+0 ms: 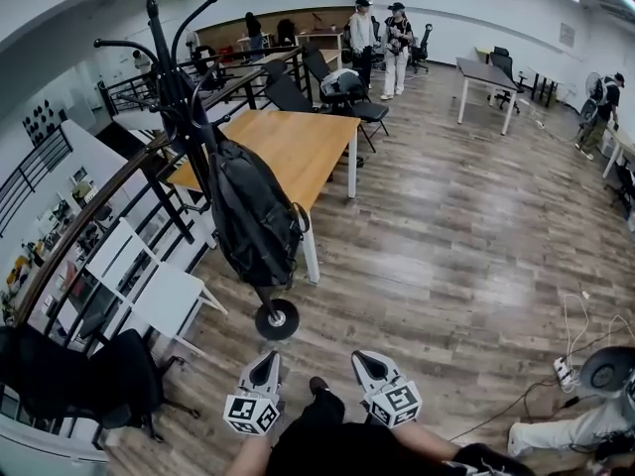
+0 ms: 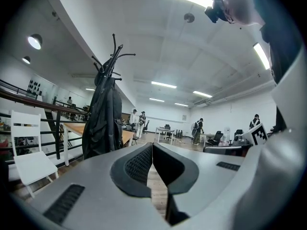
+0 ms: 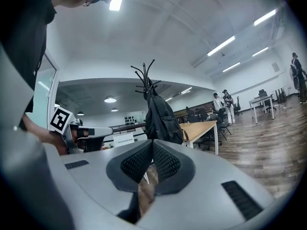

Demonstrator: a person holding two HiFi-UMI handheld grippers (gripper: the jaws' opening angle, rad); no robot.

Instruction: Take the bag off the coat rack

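The black bag (image 1: 253, 216) covers the middle of the coat rack (image 1: 164, 58) in the head view, and which hook carries its strap cannot be told. In the gripper views, the grey bodies of the left gripper (image 2: 152, 145) and right gripper (image 3: 152, 143) hide the rack's foot. A person (image 1: 571, 429) at lower right is cut off by the edge. Distant people (image 1: 380, 38) are too small for detail.

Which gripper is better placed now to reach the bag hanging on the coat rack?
Probably the left. In the head view the left gripper lies nearly below the bag on the coat rack; the right gripper is farther aside. Both are shut and empty.
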